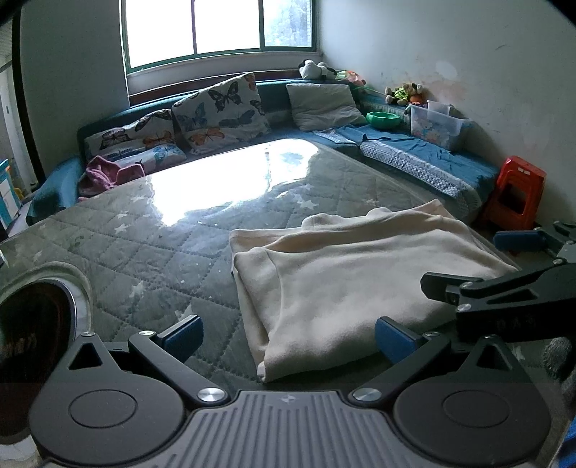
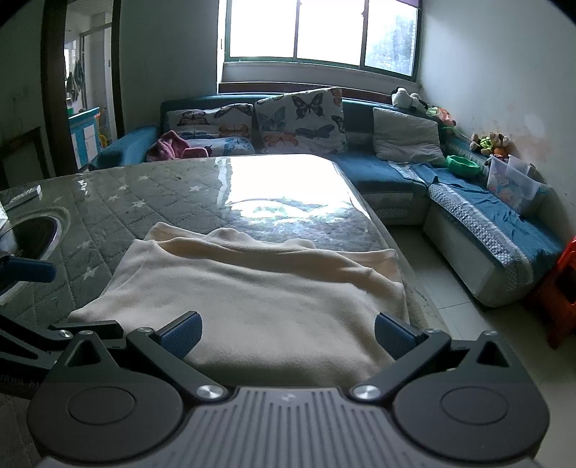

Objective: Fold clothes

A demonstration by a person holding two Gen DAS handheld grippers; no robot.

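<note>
Here, both the left gripper [image 1: 288, 336] and right gripper [image 2: 288, 333] stand wide and empty over the near edge of a cream garment [image 2: 252, 288], folded flat on the quilted table [image 2: 118, 201]. Its collar end points toward the window, with the long axis seemingly crosswise. A clean next fold likely means pinching both near corners evenly and lifting together.

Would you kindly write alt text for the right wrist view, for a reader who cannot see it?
A folded cream garment lies on a quilted grey table, with the open right tool poised over its near edge. Behind stand a blue sofa with butterfly cushions and a bright window.
</note>
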